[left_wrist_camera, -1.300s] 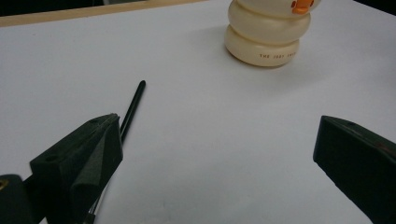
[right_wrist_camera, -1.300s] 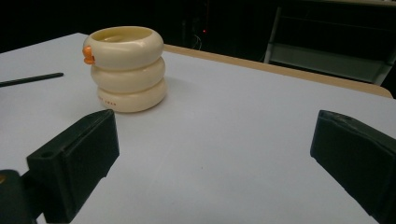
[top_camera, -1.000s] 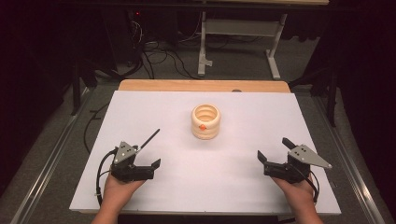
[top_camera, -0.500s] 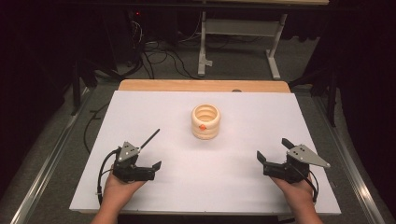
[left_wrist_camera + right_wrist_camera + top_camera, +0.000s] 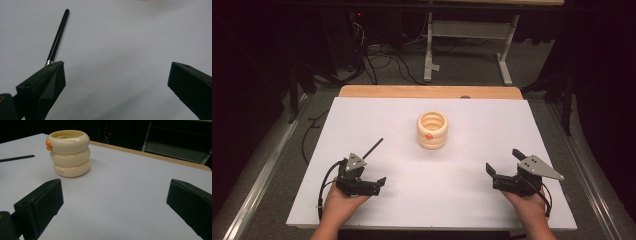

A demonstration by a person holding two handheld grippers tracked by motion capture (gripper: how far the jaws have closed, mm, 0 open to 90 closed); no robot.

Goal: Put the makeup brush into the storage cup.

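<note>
Jaws spread wide on both grippers, nothing between them. Left gripper (image 5: pixel 377 182) sits low over the table (image 5: pixel 472 200); the black pen (image 5: pixel 57 37) lies flat just past its left jaw tip, outside the gap, angled away, so my guess is it needs a shift sideways to straddle the shaft before closing. Right gripper (image 5: pixel 504 167) is parked well apart, aimed toward the cream ringed holder (image 5: pixel 69 152), which stands upright beyond its left jaw, likely the pen's destination. Neither thing is touched.
</note>
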